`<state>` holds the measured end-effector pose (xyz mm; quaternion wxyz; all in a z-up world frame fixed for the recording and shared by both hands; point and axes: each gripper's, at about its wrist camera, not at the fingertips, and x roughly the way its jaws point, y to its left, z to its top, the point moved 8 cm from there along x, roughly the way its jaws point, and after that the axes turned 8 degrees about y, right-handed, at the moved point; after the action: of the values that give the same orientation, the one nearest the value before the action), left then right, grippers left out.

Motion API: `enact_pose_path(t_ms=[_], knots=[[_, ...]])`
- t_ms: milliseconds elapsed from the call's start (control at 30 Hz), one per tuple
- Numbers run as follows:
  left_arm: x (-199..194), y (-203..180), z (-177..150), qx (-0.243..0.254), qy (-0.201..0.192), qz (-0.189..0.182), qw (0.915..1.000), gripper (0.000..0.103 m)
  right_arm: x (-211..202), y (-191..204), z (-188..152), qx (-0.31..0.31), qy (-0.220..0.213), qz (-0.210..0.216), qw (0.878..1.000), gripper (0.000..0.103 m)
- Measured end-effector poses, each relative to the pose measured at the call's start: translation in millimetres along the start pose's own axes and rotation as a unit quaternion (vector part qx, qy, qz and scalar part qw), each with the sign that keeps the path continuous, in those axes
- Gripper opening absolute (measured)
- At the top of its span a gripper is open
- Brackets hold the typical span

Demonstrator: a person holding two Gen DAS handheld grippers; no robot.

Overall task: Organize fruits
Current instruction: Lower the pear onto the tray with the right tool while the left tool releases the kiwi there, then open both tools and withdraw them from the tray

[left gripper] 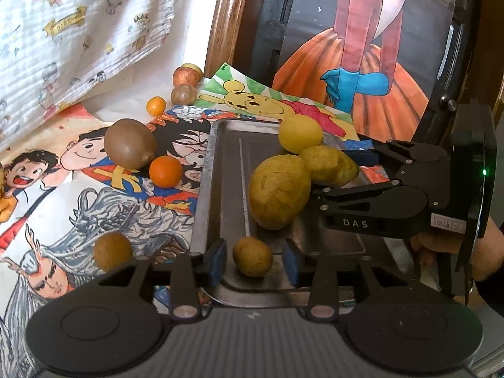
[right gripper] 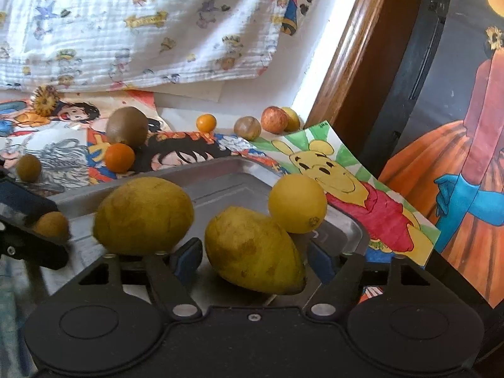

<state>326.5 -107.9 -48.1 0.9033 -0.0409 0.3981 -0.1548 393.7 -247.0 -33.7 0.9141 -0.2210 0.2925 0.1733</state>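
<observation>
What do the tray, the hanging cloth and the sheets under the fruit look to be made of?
The tray looks like bare metal, steel or aluminium: grey, dull sheen, pressed ridge and rolled rim. The hanging cloth seems a crinkled white cotton gauze with printed cartoons; its puckered weave shows. The sheets under the fruit appear to be paper with hand-coloured drawings; one sheet's corner curls up.

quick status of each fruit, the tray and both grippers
left gripper: open around small brown fruit
right gripper: open around pointed yellow fruit
tray: holds four fruits
big yellow fruit: in tray
round lemon: in tray
kiwi: outside tray
orange: outside tray
</observation>
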Motion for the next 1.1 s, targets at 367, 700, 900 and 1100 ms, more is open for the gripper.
enact_pose_path(t_ms=[367,700,900,1100], knots=[[-49.0,5.8,-3.1,-0.05,-0.047,0.023,0.9974,0.084,-65.0,12.1,3.5,0.004,-0.034,0.012,0.999,0.095],[-108.4,13.6,-31.8,-0.103,-0.098,0.05,0.9886,0.103,-152.5,47.7,-12.3,0.033,-0.051,0.032,0.998,0.102],[-142.6,10.9,-56.0,-0.096,-0.109,0.077,0.9864,0.103,-192.1,78.9,-31.6,0.065,-0.036,0.043,0.996,0.102],[-167.2,15.2,-87.2,-0.111,-0.1,0.092,0.9846,0.103,-221.7,104.8,-49.9,0.105,-0.022,0.044,0.993,0.102]])
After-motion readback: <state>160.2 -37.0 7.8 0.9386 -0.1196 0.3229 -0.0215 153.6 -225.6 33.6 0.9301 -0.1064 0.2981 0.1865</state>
